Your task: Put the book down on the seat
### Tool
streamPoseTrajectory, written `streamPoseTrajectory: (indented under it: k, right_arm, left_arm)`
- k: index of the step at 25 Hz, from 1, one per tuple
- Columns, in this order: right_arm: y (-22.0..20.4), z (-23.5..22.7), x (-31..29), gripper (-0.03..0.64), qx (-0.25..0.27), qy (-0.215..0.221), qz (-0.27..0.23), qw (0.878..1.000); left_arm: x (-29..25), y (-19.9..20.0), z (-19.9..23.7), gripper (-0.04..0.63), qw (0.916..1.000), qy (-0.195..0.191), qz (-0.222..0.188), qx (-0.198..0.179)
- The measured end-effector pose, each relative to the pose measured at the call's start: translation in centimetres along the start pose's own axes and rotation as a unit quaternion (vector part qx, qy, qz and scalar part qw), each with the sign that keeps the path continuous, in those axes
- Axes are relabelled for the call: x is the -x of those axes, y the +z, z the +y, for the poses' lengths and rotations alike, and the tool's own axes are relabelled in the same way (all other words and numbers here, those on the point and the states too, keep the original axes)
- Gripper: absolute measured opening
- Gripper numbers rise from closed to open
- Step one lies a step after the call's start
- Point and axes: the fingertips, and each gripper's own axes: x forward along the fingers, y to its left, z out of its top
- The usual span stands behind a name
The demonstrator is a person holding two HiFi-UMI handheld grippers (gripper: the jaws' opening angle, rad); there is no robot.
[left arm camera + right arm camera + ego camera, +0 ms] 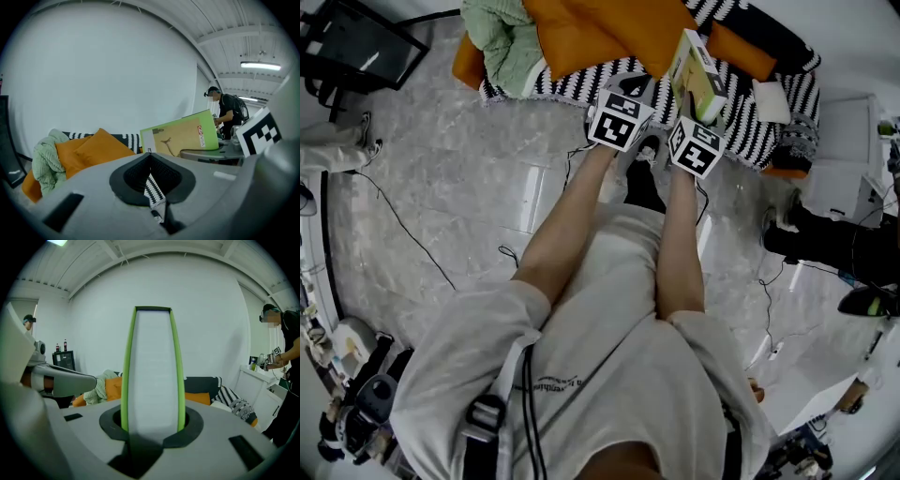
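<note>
The book [698, 75], white pages between green covers, stands on edge above the sofa seat [581, 84] and its black-and-white striped cover. My right gripper [692, 111] is shut on it. In the right gripper view the book [152, 371] rises upright between the jaws of that gripper [152, 423], pages facing me. My left gripper [630, 89] hangs just left of the book with its jaws together and nothing in them. In the left gripper view the book's cover [183, 136] shows to the right beyond the left gripper [150, 157], and the striped seat [126, 138] lies behind.
Orange cushions [609, 33] and a green knitted blanket [502, 37] fill the sofa's left and middle. A white cabinet [844, 150] stands to the right. Cables [403, 225] trail over the marble floor. Another person [286, 343] stands at the right.
</note>
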Motion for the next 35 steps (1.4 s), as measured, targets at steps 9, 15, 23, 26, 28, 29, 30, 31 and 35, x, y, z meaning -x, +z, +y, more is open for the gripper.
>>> streamPoseTrajectory:
  k: [9, 15, 23, 26, 28, 29, 30, 31, 35]
  right_arm:
    - [2.8, -1.9, -7.0, 0.130, -0.001, 0.030, 0.013, 0.999]
    - [6.3, -4.3, -12.2, 0.130, -0.010, 0.048, 0.011, 0.999]
    - [9.8, -7.0, -19.9, 0.130, -0.009, 0.092, 0.013, 0.996]
    - [11.2, -8.4, -22.7, 0.130, -0.015, 0.103, 0.015, 0.994]
    - [11.6, -7.6, -24.4, 0.130, -0.012, 0.112, 0.021, 0.993]
    - [11.6, -6.8, -25.2, 0.130, -0.007, 0.118, 0.026, 0.993]
    - [11.4, -5.9, -25.9, 0.130, 0.002, 0.125, 0.031, 0.992]
    - [11.2, -5.0, -26.6, 0.130, 0.011, 0.135, 0.037, 0.990]
    - [10.2, -3.2, -28.6, 0.130, 0.031, 0.168, 0.054, 0.984]
  left_arm:
    - [-6.8, 2.2, 2.1, 0.008, 0.9995, 0.017, 0.019, 0.018]
    - [-12.0, 5.5, 3.1, 0.008, 0.9991, 0.029, 0.023, 0.022]
    - [-18.2, 7.7, 5.1, 0.008, 0.9967, 0.067, 0.031, 0.032]
    - [-19.5, 7.6, 6.2, 0.008, 0.9942, 0.091, 0.045, 0.036]
    - [-19.5, 7.7, 8.5, 0.008, 0.9912, 0.112, 0.051, 0.049]
    - [-19.3, 7.7, 9.9, 0.008, 0.9895, 0.123, 0.051, 0.057]
    - [-19.2, 7.7, 11.1, 0.008, 0.9877, 0.133, 0.052, 0.064]
    - [-19.1, 7.5, 12.2, 0.008, 0.9859, 0.142, 0.052, 0.071]
    - [-19.6, 6.3, 13.9, 0.008, 0.9789, 0.168, 0.061, 0.099]
